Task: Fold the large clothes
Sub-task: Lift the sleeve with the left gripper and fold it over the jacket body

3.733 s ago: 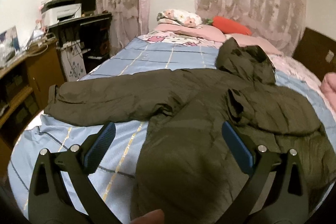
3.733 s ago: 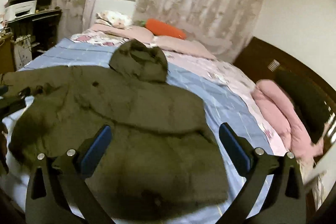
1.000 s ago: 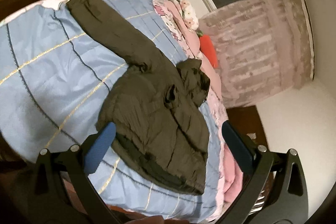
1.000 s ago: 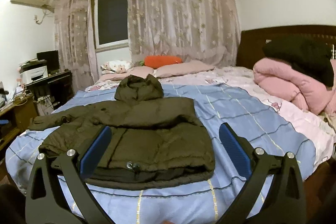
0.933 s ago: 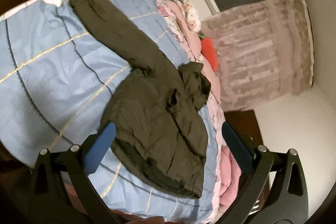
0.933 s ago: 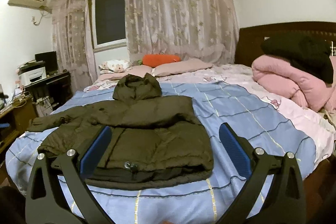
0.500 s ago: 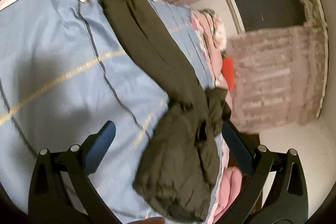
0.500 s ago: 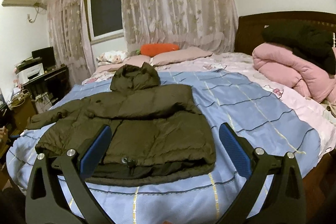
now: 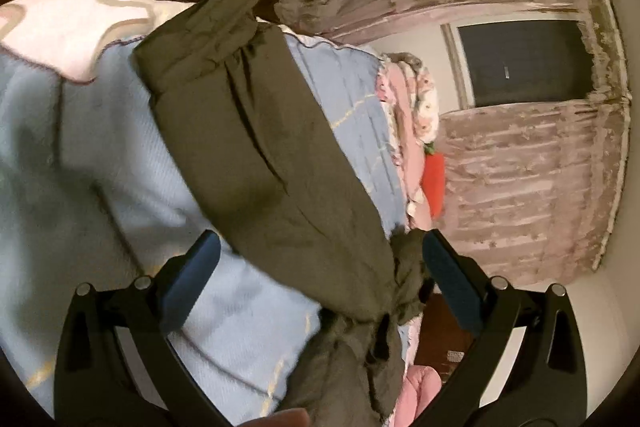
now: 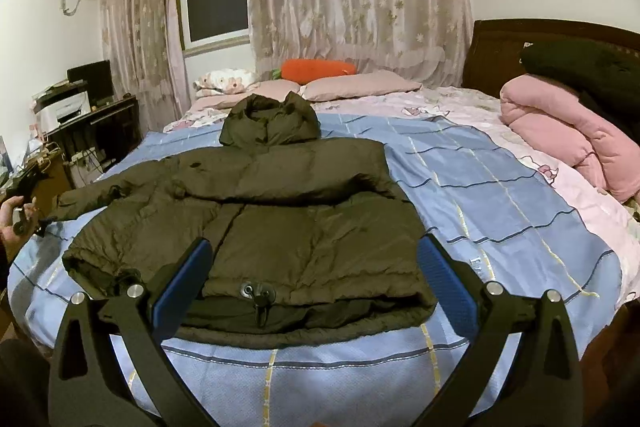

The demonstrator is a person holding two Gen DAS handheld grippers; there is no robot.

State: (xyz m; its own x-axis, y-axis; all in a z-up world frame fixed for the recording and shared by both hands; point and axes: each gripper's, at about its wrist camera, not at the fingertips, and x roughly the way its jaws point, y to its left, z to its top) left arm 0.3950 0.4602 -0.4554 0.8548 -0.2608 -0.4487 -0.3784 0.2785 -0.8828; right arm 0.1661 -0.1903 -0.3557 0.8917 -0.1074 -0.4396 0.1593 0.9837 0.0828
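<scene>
A dark olive hooded padded jacket (image 10: 280, 211) lies on the blue checked bedspread (image 10: 500, 203), hood toward the pillows. Its right sleeve is folded across the chest; its left sleeve (image 10: 104, 195) lies spread toward the bed's left edge. In the left wrist view that sleeve (image 9: 260, 147) runs diagonally, cuff at the top left near the bed edge. My left gripper (image 9: 320, 267) is open and empty, close above the sleeve. My right gripper (image 10: 312, 275) is open and empty, hovering before the jacket's hem.
A folded pink quilt (image 10: 572, 131) with a black garment on it lies at the bed's right. Pillows and an orange cushion (image 10: 318, 69) lie at the head. A dark desk with a printer (image 10: 80, 123) stands left of the bed.
My left gripper has swung down close over the spread sleeve, which now fills its view. My right gripper has drifted slightly nearer the hem. Both stay open.
</scene>
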